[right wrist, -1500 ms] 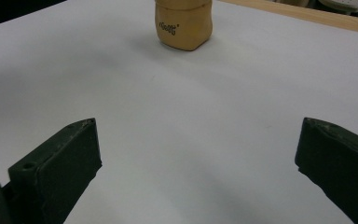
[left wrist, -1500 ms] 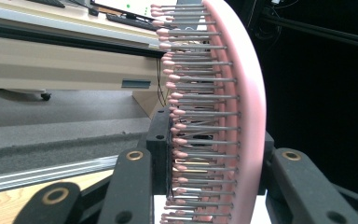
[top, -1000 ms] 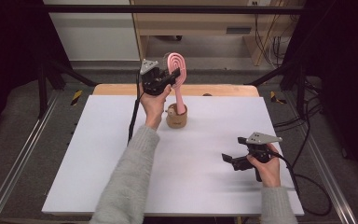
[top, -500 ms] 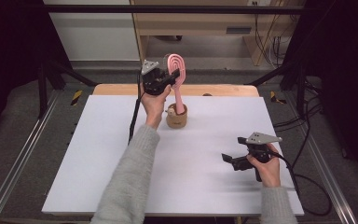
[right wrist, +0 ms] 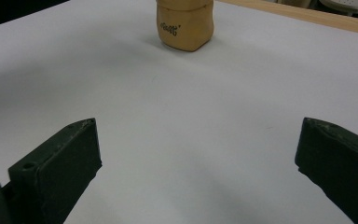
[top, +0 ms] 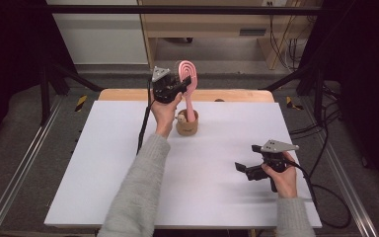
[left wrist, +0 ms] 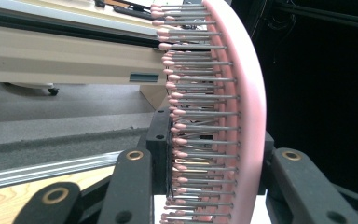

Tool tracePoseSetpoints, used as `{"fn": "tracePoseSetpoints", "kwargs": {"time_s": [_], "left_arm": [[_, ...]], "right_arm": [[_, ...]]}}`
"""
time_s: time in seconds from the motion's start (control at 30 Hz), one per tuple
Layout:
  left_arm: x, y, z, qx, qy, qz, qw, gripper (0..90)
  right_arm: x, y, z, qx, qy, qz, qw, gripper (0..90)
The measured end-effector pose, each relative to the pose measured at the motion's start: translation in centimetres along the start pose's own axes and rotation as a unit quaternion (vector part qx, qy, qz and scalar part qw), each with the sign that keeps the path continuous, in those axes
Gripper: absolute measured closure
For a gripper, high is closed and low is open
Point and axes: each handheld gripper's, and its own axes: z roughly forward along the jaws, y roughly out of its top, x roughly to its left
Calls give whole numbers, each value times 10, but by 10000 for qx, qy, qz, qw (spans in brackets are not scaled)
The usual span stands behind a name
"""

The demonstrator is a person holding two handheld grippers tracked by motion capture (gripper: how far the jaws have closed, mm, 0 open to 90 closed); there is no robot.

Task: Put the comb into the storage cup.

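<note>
A pink hairbrush (top: 190,104) with metal bristles stands upright, its handle down in a small tan cup (top: 187,127) at the far middle of the white table (top: 103,173). My left gripper (top: 186,84) is raised above the cup and shut on the brush's head. In the left gripper view the black jaws clamp the bristled pad and pink back of the hairbrush (left wrist: 244,116) from both sides. My right gripper (top: 243,169) rests low over the table's near right, open with nothing between its jaws. The right gripper (right wrist: 200,163) faces the tan cup (right wrist: 185,25) from a distance.
A wooden strip (top: 227,95) runs along the table's far edge, with a pale cabinet (top: 202,24) on the floor behind. Metal rails (top: 15,177) flank both sides. Cables (top: 321,197) trail off the right edge. White surface lies open between the cup and the right gripper.
</note>
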Motion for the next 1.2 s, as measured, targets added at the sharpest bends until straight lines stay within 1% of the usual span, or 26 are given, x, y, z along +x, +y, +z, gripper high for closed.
{"fn": "tracePoseSetpoints", "kwargs": {"time_s": [0.2,0.43,0.8,1.13,1.2], "left_arm": [[3,-6,0,-4,24,-12,10000,629],[8,-14,0,39,45,-107,9999,630],[12,-26,0,59,30,-191,9998,629],[15,-35,-1,101,41,-187,9998,629],[17,-36,-1,102,47,-215,9997,629]], "right_arm": [[1,0,1,27,13,11,10000,6],[1,0,1,29,17,-3,10000,6],[1,0,2,27,18,-14,10000,6],[1,-1,2,42,15,-22,10000,6],[1,-1,2,46,14,-29,10000,6]]}}
